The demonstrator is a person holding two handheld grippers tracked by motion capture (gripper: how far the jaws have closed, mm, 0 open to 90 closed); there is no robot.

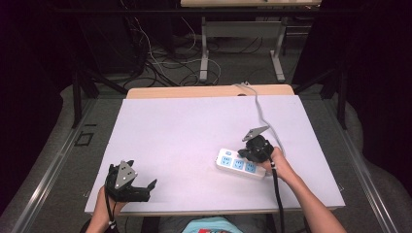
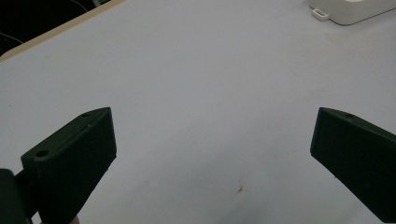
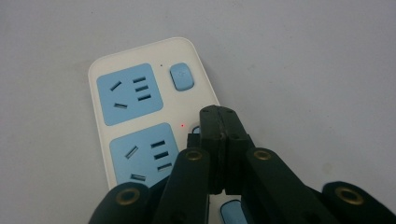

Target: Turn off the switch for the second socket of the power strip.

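Observation:
A white power strip point(image 1: 236, 164) with blue socket faces lies on the white table at the right of centre. Seen close in the right gripper view, the power strip point(image 3: 140, 116) shows blue switches point(image 3: 181, 76) beside its sockets and a small red light point(image 3: 182, 125) lit. My right gripper point(image 3: 218, 112) is shut, its joined tips pressing down on the middle switch next to that light; from above, the right gripper point(image 1: 248, 153) sits over the strip. My left gripper point(image 1: 148, 188) rests open near the table's front left corner, its jaws wide apart with nothing between them point(image 2: 212, 140).
The strip's grey cord point(image 1: 260, 109) runs to the table's far edge. The white table top point(image 1: 184, 131) has a wooden far edge. Beyond it are cables on the floor point(image 1: 160, 63) and another table's legs point(image 1: 204, 48). A corner of the strip point(image 2: 348, 10) shows top right in the left gripper view.

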